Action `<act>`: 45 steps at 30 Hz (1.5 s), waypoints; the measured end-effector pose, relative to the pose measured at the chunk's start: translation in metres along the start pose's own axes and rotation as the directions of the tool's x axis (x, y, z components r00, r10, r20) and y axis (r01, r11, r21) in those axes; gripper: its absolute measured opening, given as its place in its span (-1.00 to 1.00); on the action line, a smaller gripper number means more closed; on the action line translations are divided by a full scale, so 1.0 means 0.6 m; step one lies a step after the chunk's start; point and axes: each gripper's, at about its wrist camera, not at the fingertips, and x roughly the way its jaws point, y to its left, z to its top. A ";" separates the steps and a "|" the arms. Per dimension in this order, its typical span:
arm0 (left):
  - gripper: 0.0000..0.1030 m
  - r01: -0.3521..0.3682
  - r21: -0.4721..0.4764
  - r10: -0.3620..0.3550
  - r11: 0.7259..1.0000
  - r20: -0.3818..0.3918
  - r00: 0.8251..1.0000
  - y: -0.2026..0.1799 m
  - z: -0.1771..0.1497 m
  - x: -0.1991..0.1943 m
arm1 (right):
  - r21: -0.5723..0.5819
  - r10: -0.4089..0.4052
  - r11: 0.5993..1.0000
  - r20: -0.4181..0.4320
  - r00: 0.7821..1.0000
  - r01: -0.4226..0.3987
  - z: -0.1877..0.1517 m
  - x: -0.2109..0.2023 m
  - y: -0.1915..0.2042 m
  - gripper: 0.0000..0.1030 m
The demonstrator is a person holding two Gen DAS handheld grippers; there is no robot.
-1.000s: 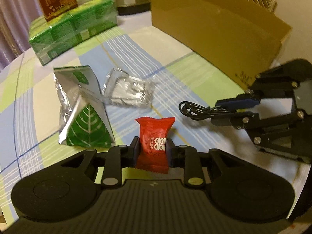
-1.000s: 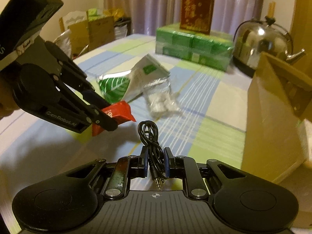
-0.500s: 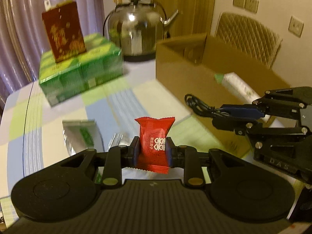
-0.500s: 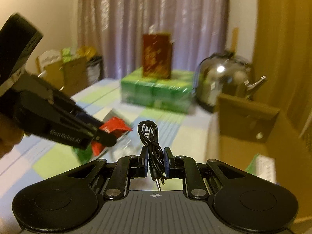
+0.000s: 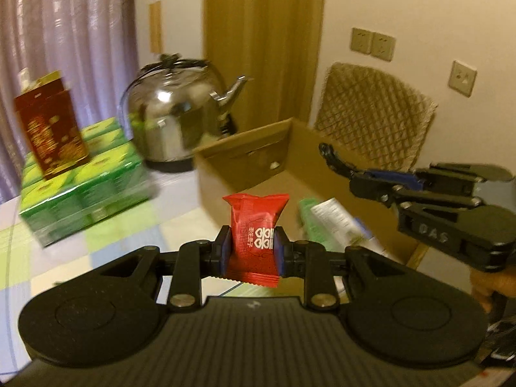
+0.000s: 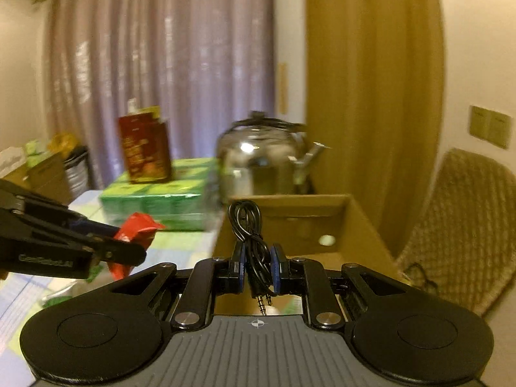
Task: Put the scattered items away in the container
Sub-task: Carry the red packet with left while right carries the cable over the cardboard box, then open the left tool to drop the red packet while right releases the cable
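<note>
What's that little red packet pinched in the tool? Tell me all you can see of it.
The red packet is a small glossy wrapper, like a sweet's, with crimped ends and white printed symbols on its front. It stands upright, clamped at its middle between the left gripper's blue-padded fingers, top flared above them and bottom edge hanging below. It is held in the air in front of the open cardboard box. Only the finger pads touch it.
</note>
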 end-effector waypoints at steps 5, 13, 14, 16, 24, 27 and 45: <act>-0.57 0.048 0.028 -0.048 0.998 0.000 0.999 -0.051 0.022 0.033 | 0.037 -0.059 0.998 -0.021 0.998 0.060 -0.012 -0.008 -0.044 -0.75; -0.57 0.091 0.064 -0.088 0.994 -0.044 0.995 -0.107 0.023 0.085 | 0.065 -0.111 0.991 -0.070 0.991 0.116 -0.036 -0.004 -0.087 -0.75; -0.57 0.093 0.068 -0.089 0.993 -0.047 0.995 -0.111 0.023 0.090 | 0.070 -0.113 0.990 -0.079 0.990 0.119 -0.040 -0.003 -0.091 -0.75; -0.57 0.097 0.074 -0.093 0.992 -0.053 0.994 -0.118 0.022 0.097 | 0.078 -0.113 0.990 -0.093 0.989 0.120 -0.046 -0.001 -0.097 -0.75; -0.57 0.091 0.102 -0.082 0.991 -0.092 0.992 -0.130 0.013 0.122 | 0.067 -0.094 0.992 -0.117 0.989 0.102 -0.052 0.011 -0.092 -0.75; -0.57 0.081 0.113 -0.069 0.990 -0.110 0.992 -0.129 0.005 0.129 | 0.066 -0.089 0.993 -0.122 0.988 0.097 -0.053 0.014 -0.089 -0.75; -0.37 0.071 0.110 -0.058 0.991 -0.114 0.992 -0.128 -0.002 0.130 | 0.059 -0.083 0.994 -0.129 0.988 0.091 -0.053 0.017 -0.084 -0.75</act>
